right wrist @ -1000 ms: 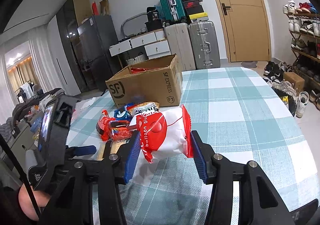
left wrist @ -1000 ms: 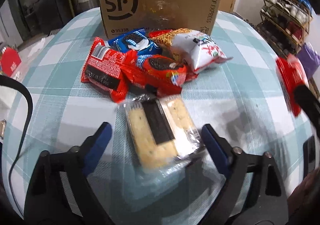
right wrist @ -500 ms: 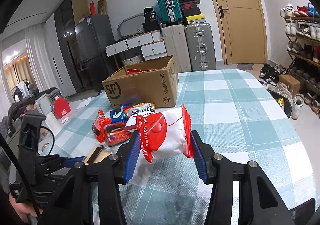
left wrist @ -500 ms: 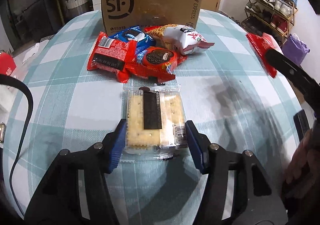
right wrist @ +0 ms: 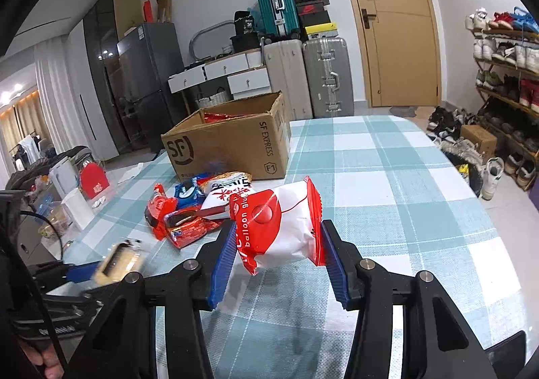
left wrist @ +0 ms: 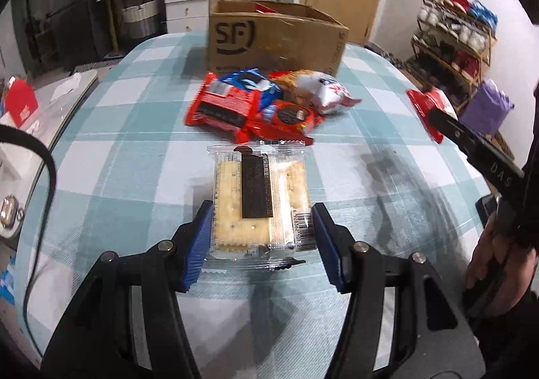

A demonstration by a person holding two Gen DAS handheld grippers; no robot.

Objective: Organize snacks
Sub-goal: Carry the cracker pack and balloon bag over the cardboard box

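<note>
Having closed from wide open, left hand-held gripper [left wrist: 261, 237] now clamps the cracker pack [left wrist: 259, 200], lifted.

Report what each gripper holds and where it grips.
The left gripper clamps the clear cracker pack by its long sides at the near end. The right gripper pinches the red-and-white bag across its sides.

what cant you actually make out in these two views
- Contents of the cardboard box: its walls hide all but a red wrapper edge, both views.
- Cracker pack in the right wrist view: motion-blurred.
- Small print on its black label, left wrist view: too small.
- Blue snack packet: mostly buried under red packets.
</note>
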